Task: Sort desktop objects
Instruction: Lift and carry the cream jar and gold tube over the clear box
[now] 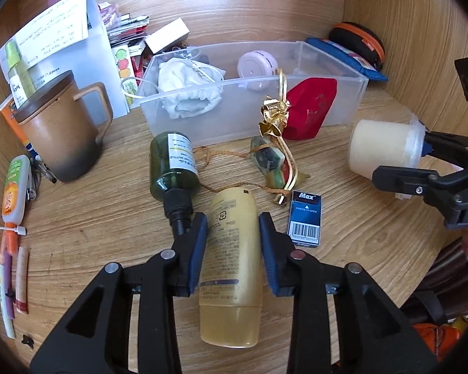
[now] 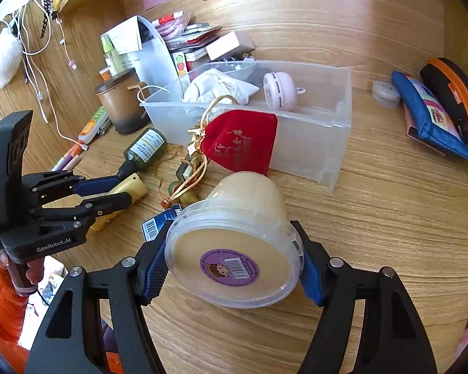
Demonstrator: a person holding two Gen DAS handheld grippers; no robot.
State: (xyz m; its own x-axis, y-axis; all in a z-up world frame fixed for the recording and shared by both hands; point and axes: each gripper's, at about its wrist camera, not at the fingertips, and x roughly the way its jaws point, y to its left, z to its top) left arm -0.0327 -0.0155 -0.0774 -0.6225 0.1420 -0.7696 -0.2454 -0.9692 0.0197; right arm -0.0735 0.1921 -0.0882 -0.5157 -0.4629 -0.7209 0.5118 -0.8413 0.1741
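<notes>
A yellow tube [image 1: 234, 218] lies on the wooden desk, cap end towards me. My left gripper [image 1: 233, 243] is down over it, both blue pads against its sides; the right wrist view shows that gripper [image 2: 121, 190] low on the tube [image 2: 137, 188]. My right gripper [image 2: 232, 243] is shut on a cream-filled plastic tub [image 2: 234, 218] that is tipped on its side, its clear lid with a purple sticker facing the camera. In the left wrist view the tub [image 1: 383, 146] hangs at the right in the right gripper [image 1: 405, 159].
A clear plastic bin [image 1: 343, 106] behind holds white cloth and a pink round case. A red pouch [image 1: 312, 106] leans on its front. A green bottle [image 1: 174, 162], a gold ribbon ornament [image 1: 273, 118] and a blue Max box [image 1: 305, 218] lie near the tube. A brown mug [image 1: 62, 131] stands left.
</notes>
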